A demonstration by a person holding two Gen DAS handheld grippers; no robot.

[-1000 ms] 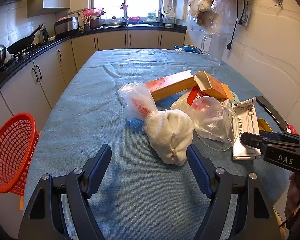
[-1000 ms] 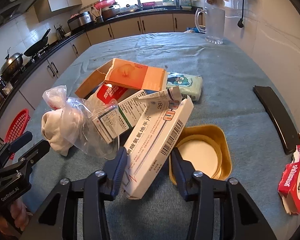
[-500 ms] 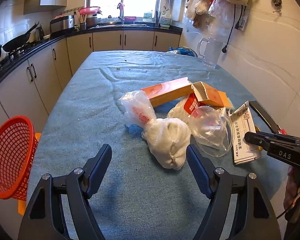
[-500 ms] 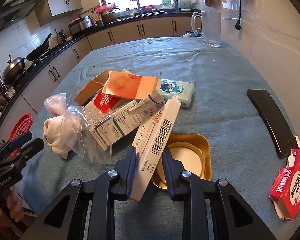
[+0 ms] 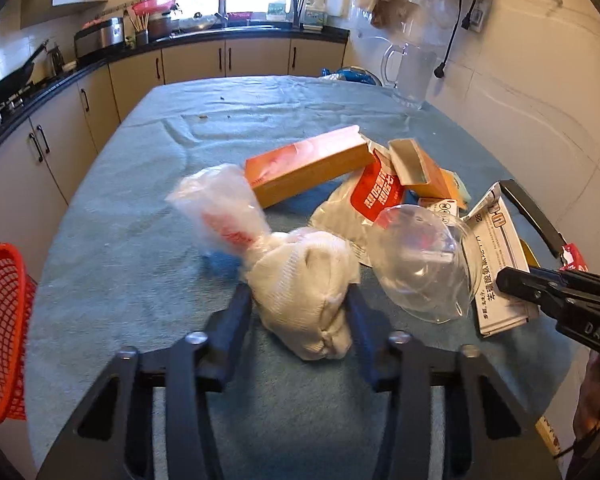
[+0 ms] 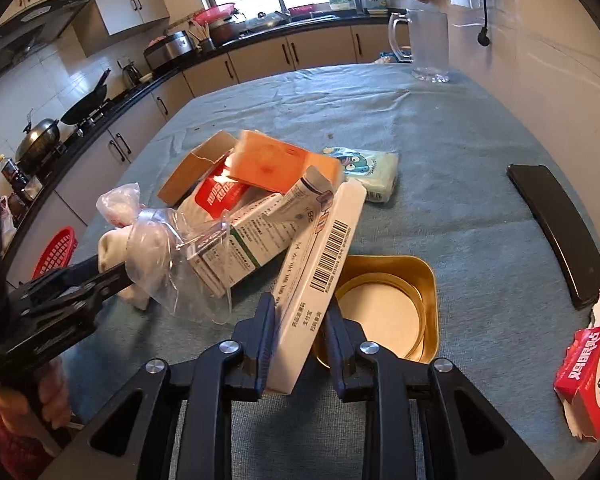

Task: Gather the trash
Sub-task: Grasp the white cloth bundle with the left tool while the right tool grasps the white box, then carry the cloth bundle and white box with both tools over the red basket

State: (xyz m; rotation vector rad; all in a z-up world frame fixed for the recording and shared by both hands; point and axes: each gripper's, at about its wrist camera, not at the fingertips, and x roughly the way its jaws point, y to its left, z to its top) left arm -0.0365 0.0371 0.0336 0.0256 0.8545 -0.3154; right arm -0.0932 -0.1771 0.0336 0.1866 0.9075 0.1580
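Left wrist view
Left gripper point(image 5: 300, 312): its fingers pinch the white cloth bundle point(image 5: 306, 292) from both sides, low in the frame at 6 o'clock.
Bundle: tied into a clear plastic bag point(image 5: 220, 208) whose knotted top trails off toward 10 o'clock; the rest lies on the blue-covered worktop point(image 5: 140, 200).
Basket: a red basket point(image 5: 0, 328) hangs off the worktop edge at 9 o'clock, the likely place for the trash.
Advice: the bundle is soft, so the person should squeeze until the cloth stops yielding, lift straight up so the loose bag top clears the orange carton point(image 5: 308, 164) at 12 o'clock, then swing toward 9 o'clock.

Right wrist view
Right gripper point(image 6: 300, 320): its fingers clamp the near end of the long white medicine box point(image 6: 320, 260), which tilts up and away toward 12 o'clock.
Neighbours: the box's far end rests among the heap of cartons at 11 o'clock; the gold tin point(image 6: 388, 304) sits just beside it at 3 o'clock.
Advice: held by one end, the box may pivot; a slow, level lift should free it without dragging the small tube point(image 6: 306, 186) on top.
Risk: both loads head the same way, so the hands should go one at a time.
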